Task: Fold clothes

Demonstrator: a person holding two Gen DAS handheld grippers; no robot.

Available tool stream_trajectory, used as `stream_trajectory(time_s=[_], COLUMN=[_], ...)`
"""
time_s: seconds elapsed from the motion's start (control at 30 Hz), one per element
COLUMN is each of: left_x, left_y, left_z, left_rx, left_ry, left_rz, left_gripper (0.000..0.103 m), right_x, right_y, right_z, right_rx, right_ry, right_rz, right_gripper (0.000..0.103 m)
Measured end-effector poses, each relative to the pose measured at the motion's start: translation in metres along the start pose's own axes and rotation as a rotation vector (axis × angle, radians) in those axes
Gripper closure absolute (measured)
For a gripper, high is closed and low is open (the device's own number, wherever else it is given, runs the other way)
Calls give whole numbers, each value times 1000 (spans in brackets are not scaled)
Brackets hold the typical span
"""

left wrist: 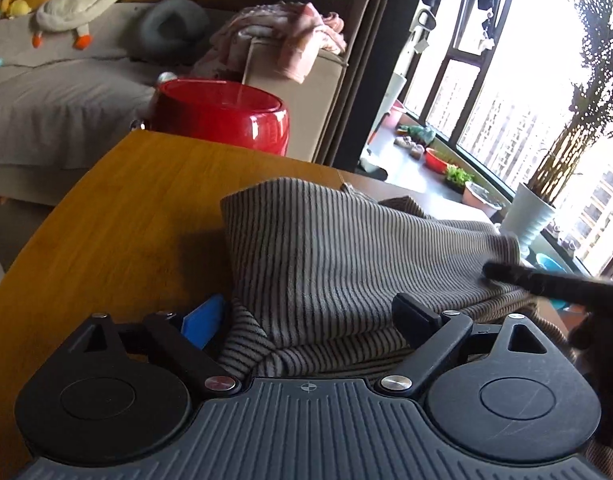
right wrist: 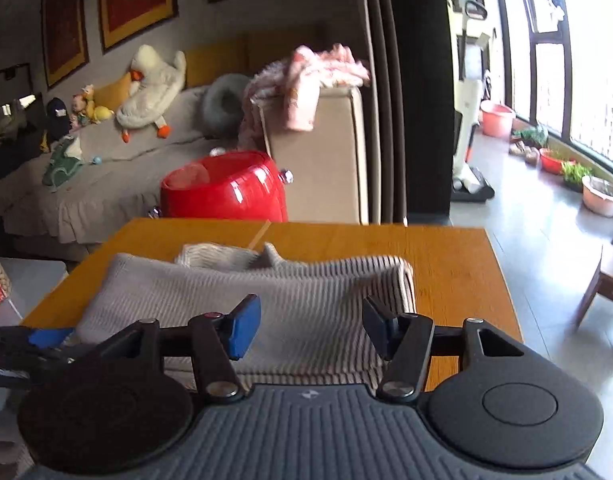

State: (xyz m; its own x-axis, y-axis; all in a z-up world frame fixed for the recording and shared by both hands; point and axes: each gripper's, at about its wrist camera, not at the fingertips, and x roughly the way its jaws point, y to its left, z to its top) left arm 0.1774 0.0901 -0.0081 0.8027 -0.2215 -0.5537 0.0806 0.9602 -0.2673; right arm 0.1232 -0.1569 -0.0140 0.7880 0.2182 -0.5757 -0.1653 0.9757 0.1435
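Observation:
A grey striped garment (left wrist: 346, 248) lies folded in layers on the wooden table (left wrist: 146, 208). My left gripper (left wrist: 306, 318) is open, its fingers wide apart, with the garment's near folds bunched between them. In the right wrist view the same garment (right wrist: 266, 300) lies across the table (right wrist: 446, 264). My right gripper (right wrist: 312, 328) is open just above its near edge. The other gripper's blue pad (right wrist: 46, 336) shows at the left edge, and a dark blurred finger (left wrist: 566, 284) crosses the right of the left wrist view.
A red round stool (left wrist: 222, 116) stands just beyond the table's far edge. Behind it is a sofa (right wrist: 106, 184) with plush toys and a pink blanket (right wrist: 318, 76). Plant pots and basins (right wrist: 598, 196) line the window at the right.

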Motion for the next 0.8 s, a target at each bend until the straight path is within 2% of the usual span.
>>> stream_trajectory(time_s=[0.2, 0.3, 0.4, 0.47, 0.57, 0.63, 0.7, 0.8], left_x=[-22, -4, 19, 24, 25, 25, 25, 25], left_y=[-16, -23, -16, -13, -16, -17, -16, -15], left_z=[22, 21, 8, 4, 4, 3, 3, 3], left_rx=[54, 69, 67, 69, 85, 96, 96, 93], left_ry=[-107, -54, 8, 6, 10, 11, 13, 11], left_rz=[-78, -106, -65, -61, -57, -51, -52, -60], left_gripper=[21, 22, 22, 18, 16, 15, 15, 13], right_x=[0, -8, -29, -38, -34, -29, -24, -29], right_y=[-7, -2, 0, 0, -2, -4, -9, -11], right_z=[-12, -13, -12, -14, -26, -33, -34, -34], right_rx=[19, 17, 24, 15, -21, -28, 17, 31], right_ry=[-34, -40, -68, -67, -14, 12, 50, 33], right_rz=[11, -11, 7, 16, -1, -37, -33, -58], right_gripper=[44, 44, 44, 44, 42, 31, 31, 34])
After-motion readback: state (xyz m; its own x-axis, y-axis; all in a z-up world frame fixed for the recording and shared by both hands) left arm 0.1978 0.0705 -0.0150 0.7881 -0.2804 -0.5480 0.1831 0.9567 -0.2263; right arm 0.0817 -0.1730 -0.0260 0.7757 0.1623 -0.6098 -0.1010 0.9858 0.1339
